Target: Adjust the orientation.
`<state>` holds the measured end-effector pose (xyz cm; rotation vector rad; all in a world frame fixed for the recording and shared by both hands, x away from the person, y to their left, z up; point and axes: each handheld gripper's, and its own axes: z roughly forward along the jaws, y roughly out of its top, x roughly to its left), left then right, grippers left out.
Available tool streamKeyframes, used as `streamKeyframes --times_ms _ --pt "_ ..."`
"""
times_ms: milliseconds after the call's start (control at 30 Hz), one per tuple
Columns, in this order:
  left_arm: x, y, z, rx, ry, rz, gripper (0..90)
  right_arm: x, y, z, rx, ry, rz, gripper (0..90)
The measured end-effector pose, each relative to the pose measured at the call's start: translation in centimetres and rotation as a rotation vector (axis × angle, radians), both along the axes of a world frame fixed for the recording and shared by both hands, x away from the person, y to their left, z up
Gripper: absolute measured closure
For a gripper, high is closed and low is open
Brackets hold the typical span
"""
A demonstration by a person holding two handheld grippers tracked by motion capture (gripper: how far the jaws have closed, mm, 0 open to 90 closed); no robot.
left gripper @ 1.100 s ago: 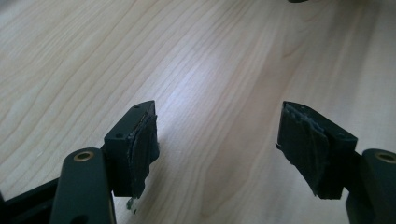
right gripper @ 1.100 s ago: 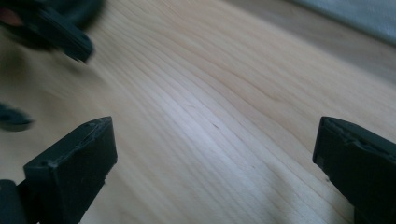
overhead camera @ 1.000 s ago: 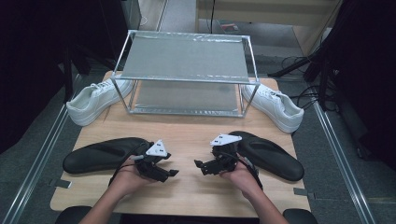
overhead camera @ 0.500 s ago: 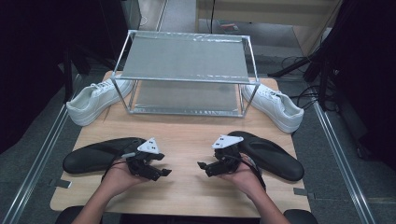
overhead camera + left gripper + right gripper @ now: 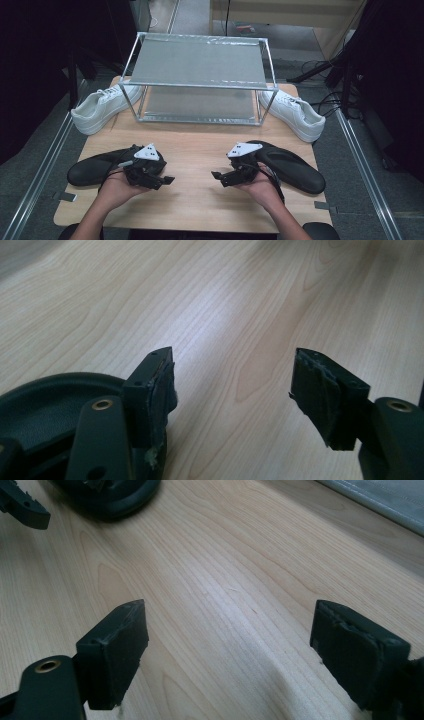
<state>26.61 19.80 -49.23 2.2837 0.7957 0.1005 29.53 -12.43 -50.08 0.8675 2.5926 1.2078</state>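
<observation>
Slippers, two black ones, lie at the near corners of the table (image 5: 200, 150), one beside each gripper. That wooden table is the largest thing here. At its far half stands a metal rack (image 5: 200, 62) with two mesh shelves, the upper one level on thin posts, the lower just above the wood.

A white shoe lies at either end of the rack: the left shoe (image 5: 100, 107) is angled against the rack's left foot, and the right shoe (image 5: 295, 114) sits just beside the right foot, toe toward the near edge.

The left slipper (image 5: 95, 169) lies near the left edge, its inner end under or against the left gripper; in the left gripper view its dark rim curves just behind the left-hand jaw. The right slipper (image 5: 292, 167) stretches toward the right edge, its inner end touching or just beside the right gripper.

Both grippers are held low over the bare wood between the slippers, pointing toward each other and well apart. The left gripper (image 5: 232, 390) has its jaws spread wide with nothing but wood grain between them. The right gripper (image 5: 230, 645) is likewise spread wide and holds nothing; its own view also shows the left slipper's edge at the top.
</observation>
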Motion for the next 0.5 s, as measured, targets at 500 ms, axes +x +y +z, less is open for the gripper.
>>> streamKeyframes --times_ms 500 --pt "-0.4 1.8 0.7 0.000 0.016 0.036 33.1 0.4 0.7 -0.1 0.014 0.029 0.046 27.5"
